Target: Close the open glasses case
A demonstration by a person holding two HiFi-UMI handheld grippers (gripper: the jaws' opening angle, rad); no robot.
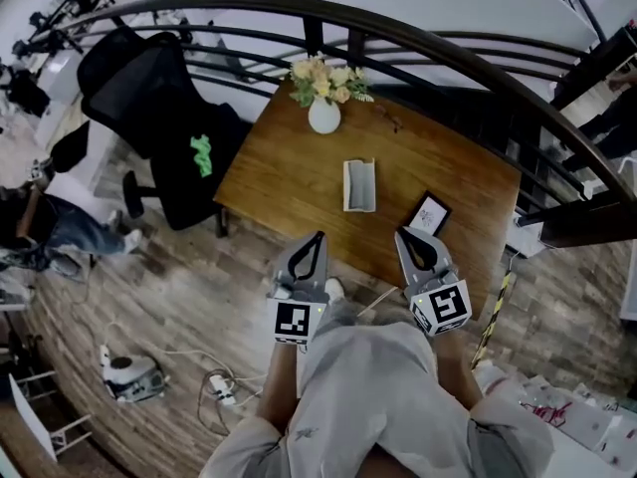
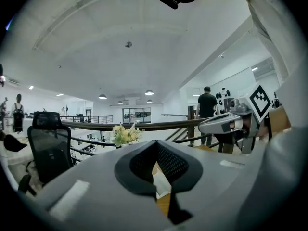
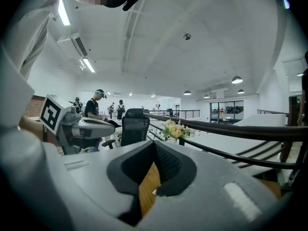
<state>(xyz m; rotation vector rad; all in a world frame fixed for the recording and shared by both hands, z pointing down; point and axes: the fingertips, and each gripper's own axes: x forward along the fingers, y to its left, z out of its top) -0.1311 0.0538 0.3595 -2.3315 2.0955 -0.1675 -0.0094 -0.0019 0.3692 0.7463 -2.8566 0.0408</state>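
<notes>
Left claw (image 1: 319, 235): clenched, pad tips pressed together, nothing held; raised above the near edge of the tabletop, pointing toward the far edge.
Right claw (image 1: 402, 233): clenched as well, tips meeting, nothing gripped; level with the left one, a little further in over the near edge, well apart from it.
Glasses case (image 1: 359, 185): open, pale lining upward, lying flat near the middle of the tabletop; ahead of both claws, roughly between their lines, touched by neither.
Tabletop (image 1: 289, 177): brown wood, set at an angle to the head view.
Vase (image 1: 323, 116): white, upright, holding yellow and cream flowers; close to the far edge, beyond the case.
Framed card (image 1: 429, 213): small, dark-rimmed, flat near the right edge, just ahead of the right claw.
Office chair (image 1: 149, 98): black, off the left edge, a green patch on its seat.
Railing (image 1: 398, 28): dark curved bars beyond the far edge.
Floor (image 1: 179, 287): wood planks, cables and a small device lying at the left.
</notes>
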